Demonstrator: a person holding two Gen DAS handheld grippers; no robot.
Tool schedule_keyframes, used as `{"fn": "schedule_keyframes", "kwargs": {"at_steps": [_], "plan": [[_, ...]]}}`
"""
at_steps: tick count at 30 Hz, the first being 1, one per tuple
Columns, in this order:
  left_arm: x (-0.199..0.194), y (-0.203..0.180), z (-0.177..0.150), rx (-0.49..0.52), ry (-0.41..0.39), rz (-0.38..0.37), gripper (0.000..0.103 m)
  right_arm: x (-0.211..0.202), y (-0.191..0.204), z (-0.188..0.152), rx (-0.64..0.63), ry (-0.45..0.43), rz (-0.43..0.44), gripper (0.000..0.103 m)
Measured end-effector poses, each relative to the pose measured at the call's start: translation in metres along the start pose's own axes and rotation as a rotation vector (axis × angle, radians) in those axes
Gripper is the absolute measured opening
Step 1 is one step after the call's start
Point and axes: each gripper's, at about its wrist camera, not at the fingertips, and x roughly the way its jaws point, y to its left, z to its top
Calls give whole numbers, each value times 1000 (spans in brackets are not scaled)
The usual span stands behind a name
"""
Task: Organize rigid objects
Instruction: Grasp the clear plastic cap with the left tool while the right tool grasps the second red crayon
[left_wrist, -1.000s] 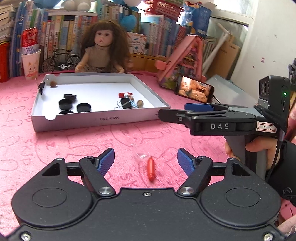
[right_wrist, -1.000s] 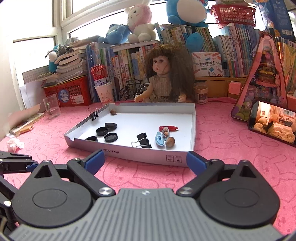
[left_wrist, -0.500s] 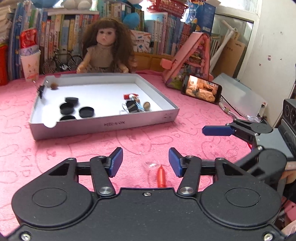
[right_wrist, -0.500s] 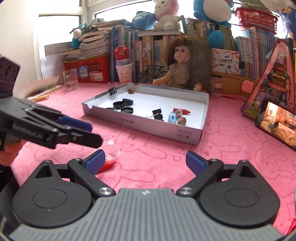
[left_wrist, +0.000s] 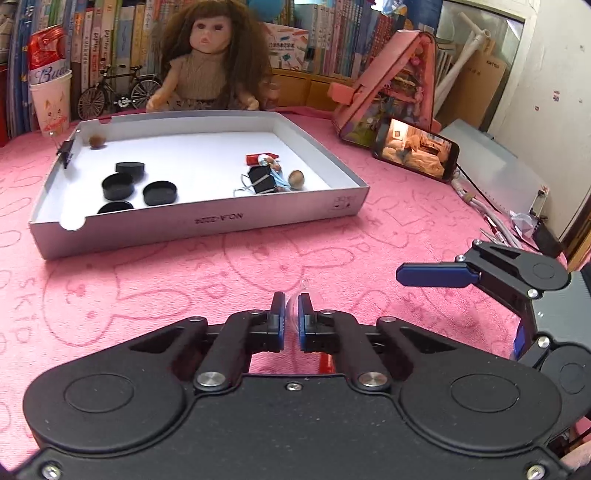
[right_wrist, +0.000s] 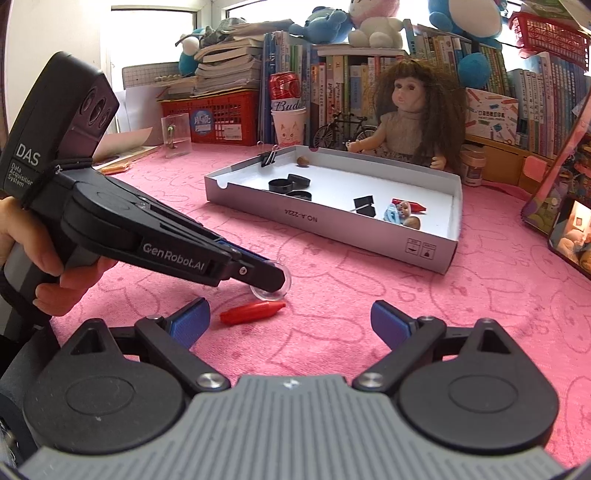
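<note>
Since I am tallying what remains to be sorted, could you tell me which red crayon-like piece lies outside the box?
The red crayon-like piece on the pink cloth, beside the left gripper; the other one lies inside the white box.

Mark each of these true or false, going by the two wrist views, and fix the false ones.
1. The left tongs are shut on the clear plastic piece. True.
2. The red crayon lies inside the white box. False: it lies on the pink cloth, outside the box.
3. The right tongs are open and hold nothing. True.
4. The black caps sit on the cloth. False: they are in the box.
5. The doll sits behind the box. True.
</note>
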Motion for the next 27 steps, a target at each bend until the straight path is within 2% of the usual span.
{"fn": "schedule_keyframes", "kwargs": {"at_steps": [11, 15, 16, 17, 18, 22, 25, 27], "plan": [[-20, 27, 5, -2, -6, 60, 8, 15, 9, 3, -55, 52, 66, 85], [-24, 32, 2, -2, 2, 68, 10, 21, 7, 9, -76, 69, 91, 76], [-24, 33, 2, -2, 3, 70, 10, 22, 6, 10, -74, 69, 100, 70], [-25, 33, 1, -2, 2, 71, 11, 23, 5, 10, -70, 69, 106, 56], [-27, 34, 1, -3, 0, 71, 12, 23, 5, 11, -66, 67, 107, 50], [-30, 32, 0, 3, -15, 68, 13, 22, 5, 10, -51, 48, 92, 49], [-31, 28, -1, 23, -31, 67, 23, 21, 1, 9, -27, 34, 46, 49], [-32, 24, -3, 41, -53, 76, 45, 22, -2, 10, -5, 25, 10, 49]]}}
